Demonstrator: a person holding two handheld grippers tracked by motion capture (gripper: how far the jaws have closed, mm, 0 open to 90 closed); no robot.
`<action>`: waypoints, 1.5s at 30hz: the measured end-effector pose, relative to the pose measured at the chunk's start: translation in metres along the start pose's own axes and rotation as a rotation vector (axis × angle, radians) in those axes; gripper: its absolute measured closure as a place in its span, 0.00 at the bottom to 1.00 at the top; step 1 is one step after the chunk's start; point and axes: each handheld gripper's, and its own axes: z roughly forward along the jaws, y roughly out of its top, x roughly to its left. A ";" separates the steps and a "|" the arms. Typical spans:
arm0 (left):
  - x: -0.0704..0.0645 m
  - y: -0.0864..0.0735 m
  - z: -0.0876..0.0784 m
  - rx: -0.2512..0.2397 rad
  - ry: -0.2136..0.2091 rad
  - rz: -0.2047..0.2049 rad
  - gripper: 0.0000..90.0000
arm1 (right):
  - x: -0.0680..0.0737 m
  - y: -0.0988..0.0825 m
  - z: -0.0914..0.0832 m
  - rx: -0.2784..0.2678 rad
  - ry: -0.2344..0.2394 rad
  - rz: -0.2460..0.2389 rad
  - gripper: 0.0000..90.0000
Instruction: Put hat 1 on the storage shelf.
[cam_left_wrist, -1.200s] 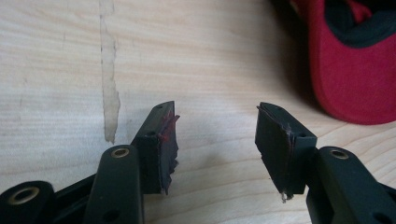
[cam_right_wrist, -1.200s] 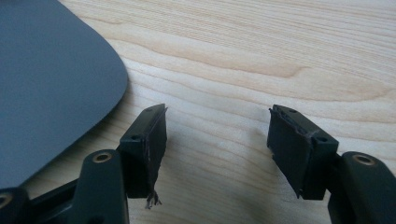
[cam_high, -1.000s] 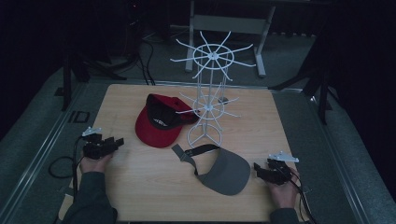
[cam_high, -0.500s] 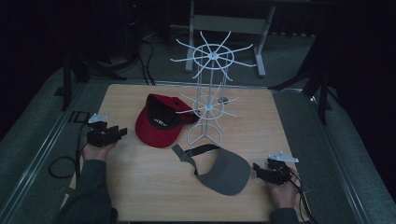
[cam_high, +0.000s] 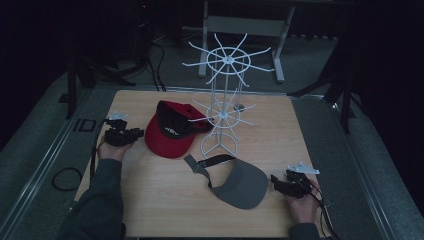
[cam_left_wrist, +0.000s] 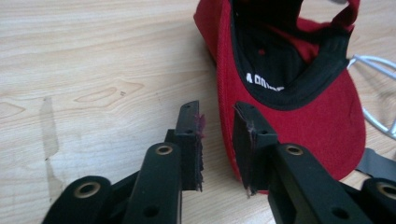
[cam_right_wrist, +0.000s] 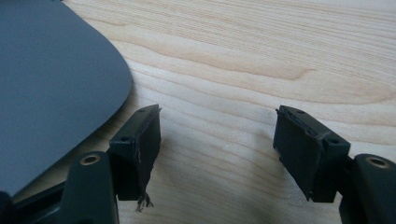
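Since a second ago, the left gripper (cam_high: 131, 134) has slid across the tabletop (cam_high: 165, 200) toward the red cap (cam_high: 170, 131), and its jaws have just been closing. Nothing is between them yet. A thin gap is left, so the gripper is partly open and holds nothing. The right gripper (cam_high: 278, 182) has stayed where it was.

Count the things: one red cap, one grey visor (cam_high: 240, 182), one white wire rack (cam_high: 225, 107), two grippers and two hands.

From above, the red cap lies near the middle of the tabletop, a bit to the left. It sits just beside the left gripper, at about 3 o'clock from it. In the left gripper view, the left gripper (cam_left_wrist: 218, 126) points at the rim of the red cap (cam_left_wrist: 327, 126). The cap lies at about 1 o'clock from the jaw tips, very close. I cannot tell if the right-hand jaw touches the rim.

The grey visor lies near the front of the tabletop, at about 9 o'clock from the right gripper and just beside it. In the right gripper view, the right gripper (cam_right_wrist: 217, 135) has its jaws wide open with only bare wood between them. The grey visor (cam_right_wrist: 51, 88) is at about 10 o'clock from them, close to the left-hand jaw.

The white wire rack stands behind both hats, just beside the red cap.
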 end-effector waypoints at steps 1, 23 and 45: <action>0.000 0.001 0.003 0.007 -0.006 0.000 0.82 | 0.000 0.000 0.000 0.000 0.000 0.000 0.35; -0.027 -0.013 0.005 0.120 -0.209 -0.011 0.87 | 0.001 0.000 0.000 -0.004 0.000 0.001 0.34; -0.039 -0.017 0.047 0.245 -0.358 -0.034 0.70 | 0.001 -0.001 0.000 -0.007 0.002 0.000 0.33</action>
